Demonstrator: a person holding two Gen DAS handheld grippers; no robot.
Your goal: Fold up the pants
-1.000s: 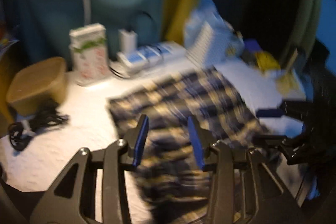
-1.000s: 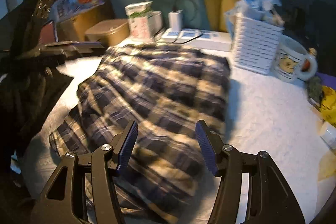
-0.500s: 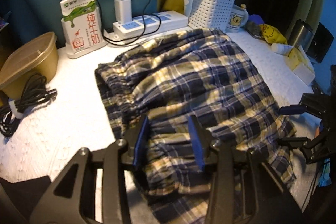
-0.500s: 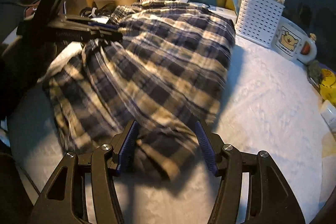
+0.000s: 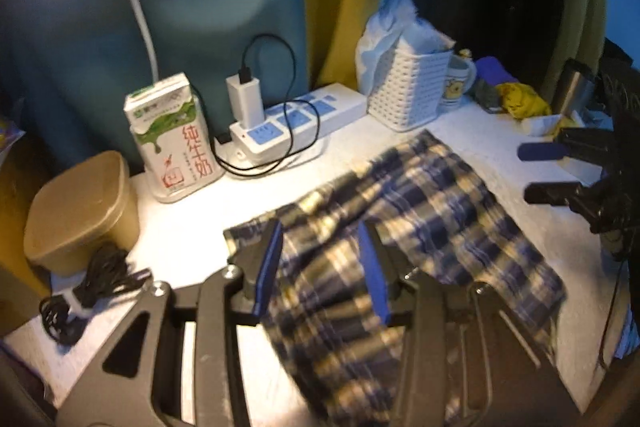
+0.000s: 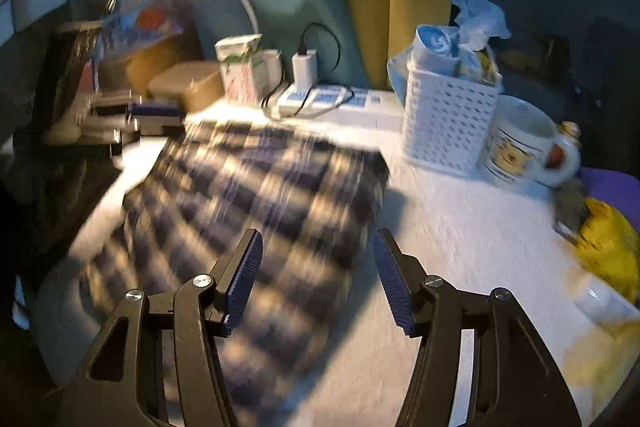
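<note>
1. The navy-and-cream plaid cotton pants lie on the white textured tabletop, in front of the white power strip with blue sockets, and already look doubled over into a rough rectangle.
2. The left gripper hangs over the pants' end farthest from the power strip's right side; its blue pads stand apart, with cloth seen between them but, as far as the blur allows, not pinched.
3. The right gripper has its jaws apart over the pants' right edge, and they have just been closing a little; nothing is clamped.
4. My reading: one fold is down, and the hands are between grasps.
5. The next move probably calls for each claw to pinch a corner of a short edge and carry it across for another fold.
6. Room is tight behind: the green-and-white milk carton and the white perforated plastic basket flank the power strip, and a white ceramic cartoon mug sits beside the basket.
7. Bare tabletop right of the pants offers the freest space.
</note>
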